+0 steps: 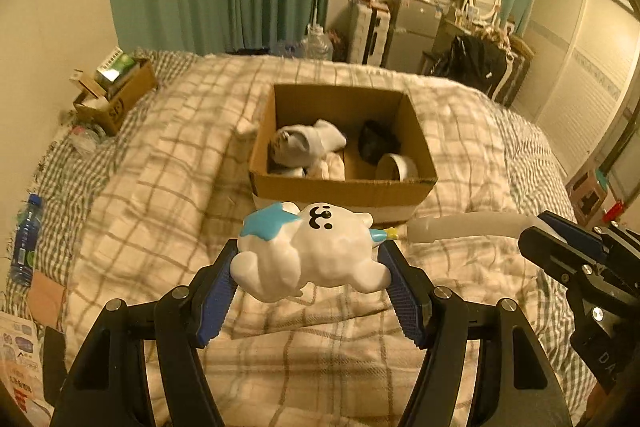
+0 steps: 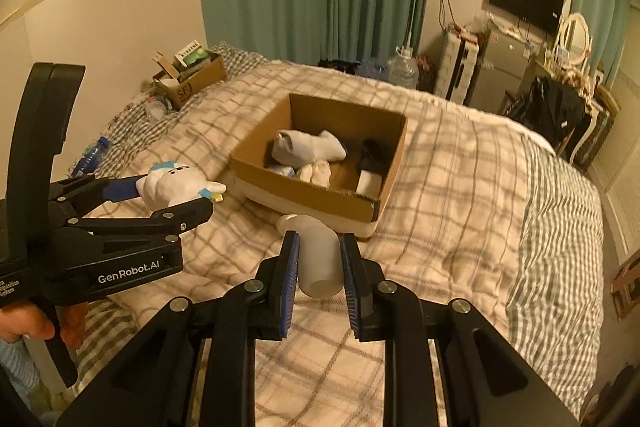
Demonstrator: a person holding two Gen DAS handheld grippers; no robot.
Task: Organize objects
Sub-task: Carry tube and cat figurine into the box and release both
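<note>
- Left gripper (image 1: 308,263) pinches the white toy (image 1: 312,251) across its body, both blue pads pressed against its sides. The toy is off the bed, just short of the near wall of the box. Its blue star points left, its face away from me.
- Right gripper (image 2: 320,263) pinches the white bottle (image 2: 318,255) around its barrel, neck pointing away toward the box. From the left wrist camera the bottle (image 1: 460,227) lies level, held above the blanket, just right of the toy.
- The plaid blanket (image 1: 160,187) below both grippers is soft and rumpled, so I would not set anything down on it on the way.
- The box (image 2: 304,191) sits open just beyond both grippers, mid-bed. Both loads look ready to drop, so I judge the step in hand is carrying them over the near wall.
- Inside: white socks (image 1: 308,147) fill the left half, a dark bundle (image 1: 376,143) sits far right and a white cup (image 1: 398,167) near right. The bare floor is a narrow strip in the middle.
- My plan: go one gripper at a time, since they ride close together and could knock at the rim.
- Toy first, I think: lift clear of the cardboard edge, lower onto the socks, then spread the fingers.
- The bottle is smooth and round and may roll; I would lay it lengthwise in the middle strip, clear of the cup.
- Release low, not from height; the toy looks hard and glossy.
</note>
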